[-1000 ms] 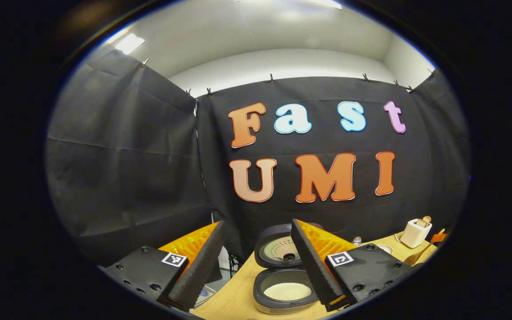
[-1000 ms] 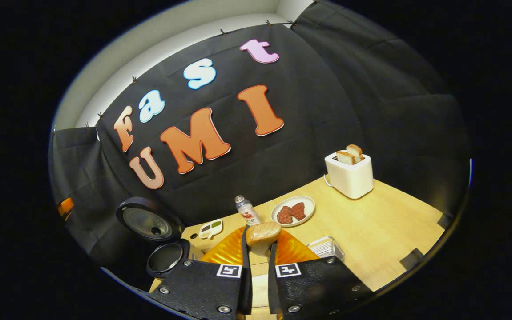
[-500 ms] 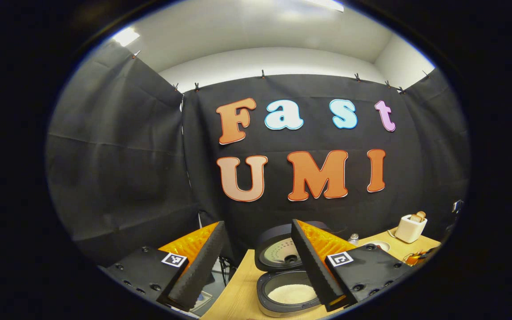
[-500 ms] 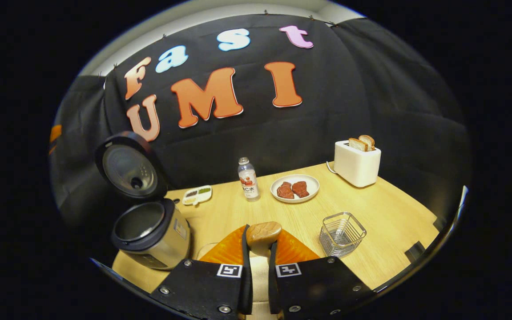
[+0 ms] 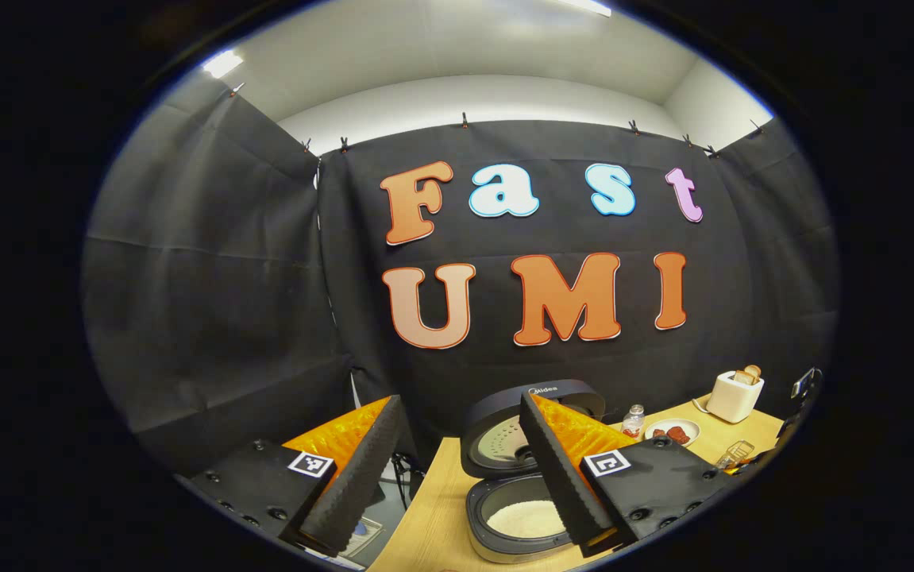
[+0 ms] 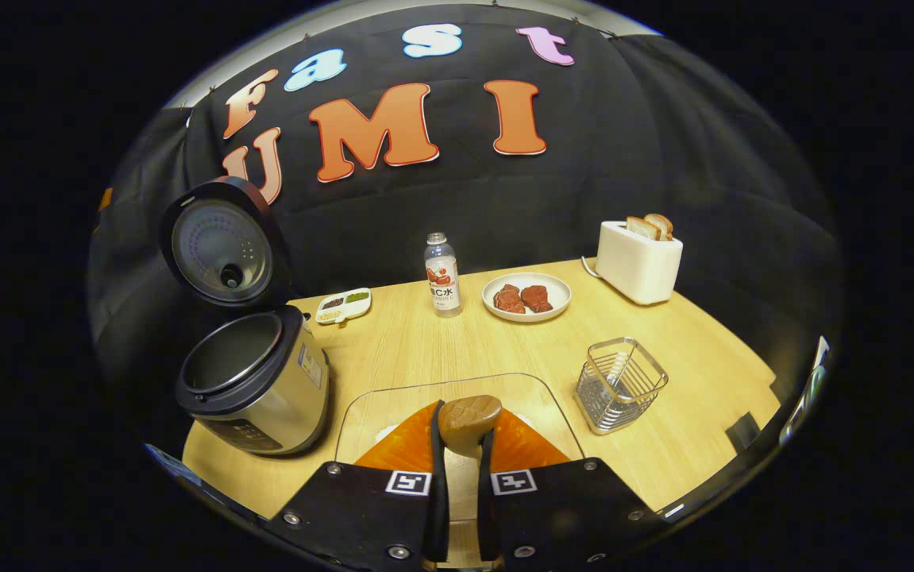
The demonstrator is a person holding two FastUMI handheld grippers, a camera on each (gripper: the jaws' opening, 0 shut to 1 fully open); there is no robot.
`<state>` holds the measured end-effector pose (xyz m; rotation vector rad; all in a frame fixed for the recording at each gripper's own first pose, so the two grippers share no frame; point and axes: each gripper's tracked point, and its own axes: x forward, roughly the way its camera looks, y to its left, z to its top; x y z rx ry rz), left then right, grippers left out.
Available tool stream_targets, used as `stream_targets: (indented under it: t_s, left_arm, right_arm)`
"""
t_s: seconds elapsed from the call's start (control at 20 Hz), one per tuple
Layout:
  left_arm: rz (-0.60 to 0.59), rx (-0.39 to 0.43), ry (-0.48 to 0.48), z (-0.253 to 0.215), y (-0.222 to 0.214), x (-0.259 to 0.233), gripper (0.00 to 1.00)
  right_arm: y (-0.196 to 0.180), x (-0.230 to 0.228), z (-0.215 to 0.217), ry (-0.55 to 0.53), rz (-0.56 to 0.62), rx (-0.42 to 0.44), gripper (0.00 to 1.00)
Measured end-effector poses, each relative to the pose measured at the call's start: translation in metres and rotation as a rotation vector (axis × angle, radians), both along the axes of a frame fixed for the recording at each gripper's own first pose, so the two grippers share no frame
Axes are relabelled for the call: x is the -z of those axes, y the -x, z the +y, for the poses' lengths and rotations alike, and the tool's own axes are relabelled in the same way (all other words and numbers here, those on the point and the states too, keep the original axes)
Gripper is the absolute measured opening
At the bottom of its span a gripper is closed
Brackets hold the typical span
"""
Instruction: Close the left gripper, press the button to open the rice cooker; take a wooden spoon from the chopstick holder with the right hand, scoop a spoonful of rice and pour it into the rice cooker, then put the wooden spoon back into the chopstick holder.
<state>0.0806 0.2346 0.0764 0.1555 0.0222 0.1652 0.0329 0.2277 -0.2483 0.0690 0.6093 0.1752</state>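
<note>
My right gripper (image 6: 463, 433) is shut on the wooden spoon (image 6: 469, 413), whose bowl sticks out past the fingertips with no rice visible on it. It hangs over a clear glass dish (image 6: 393, 391) at the table's front. The rice cooker (image 6: 266, 393) stands open to the left, its lid (image 6: 222, 242) upright. The wire chopstick holder (image 6: 619, 383) stands to the right, apart from the spoon. My left gripper (image 5: 459, 399) is open above the rice cooker (image 5: 496, 548), and white rice (image 5: 524, 516) lies in the pot.
On the wooden table (image 6: 695, 413) a bottle (image 6: 442, 274), a plate of meat (image 6: 526, 296) and a small condiment dish (image 6: 344, 304) line the back. A white toaster (image 6: 638, 258) with bread stands at the back right.
The right gripper view has tipped down and swung right with the spoon: the cooker and table show more fully and the glass dish now lies under the spoon. The left gripper drifted slightly.
</note>
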Motion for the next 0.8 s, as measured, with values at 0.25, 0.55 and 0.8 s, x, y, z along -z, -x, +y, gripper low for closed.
stream_targets:
  t_s: [0.25,0.55,0.8]
  left_arm:
    - [-0.023,-0.004,-0.003,0.005,0.002,-0.009,0.97]
    - [-0.019,-0.002,-0.013,0.002,0.004,-0.006,0.97]
    - [-0.012,0.0,0.004,-0.003,0.003,-0.003,0.99]
  right_arm:
    - [0.011,0.001,0.027,-0.197,0.065,0.028,0.13]
    - [0.007,0.004,0.033,-0.339,0.083,0.065,0.13]
    - [-0.001,0.009,0.026,-0.511,0.107,0.125,0.13]
